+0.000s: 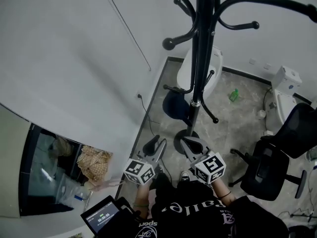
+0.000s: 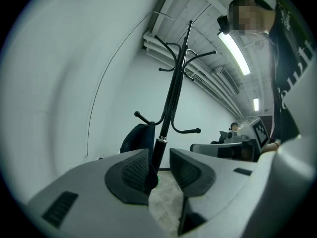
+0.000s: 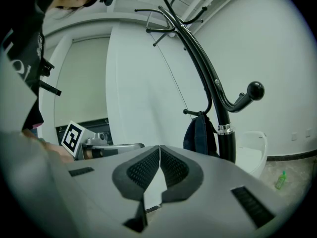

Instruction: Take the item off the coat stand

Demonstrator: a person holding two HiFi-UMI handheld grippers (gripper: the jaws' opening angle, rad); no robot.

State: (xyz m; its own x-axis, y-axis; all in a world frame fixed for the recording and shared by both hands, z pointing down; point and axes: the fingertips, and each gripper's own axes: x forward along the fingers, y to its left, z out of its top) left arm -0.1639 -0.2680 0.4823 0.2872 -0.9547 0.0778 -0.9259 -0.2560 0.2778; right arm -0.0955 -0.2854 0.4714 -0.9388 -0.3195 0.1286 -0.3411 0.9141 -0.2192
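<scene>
A black coat stand (image 1: 202, 58) rises from the grey floor in front of me, with curved hooks at several heights. A dark blue item (image 1: 176, 107) hangs from one of its low hooks, left of the pole. My left gripper (image 1: 155, 144) sits below the item, apart from it, and is open; in the left gripper view the stand (image 2: 171, 103) and the item (image 2: 137, 138) lie beyond its empty jaws (image 2: 159, 165). My right gripper (image 1: 190, 144) is near the stand's base and is shut on nothing; the right gripper view has the item (image 3: 199, 133) ahead to the right.
A white wall (image 1: 74, 58) runs along the left. A white tub-like object (image 1: 214, 66) stands behind the pole. A small green bottle (image 1: 234, 95) lies on the floor. A black office chair (image 1: 277, 157) is at the right, and a cable (image 1: 148, 118) trails along the floor.
</scene>
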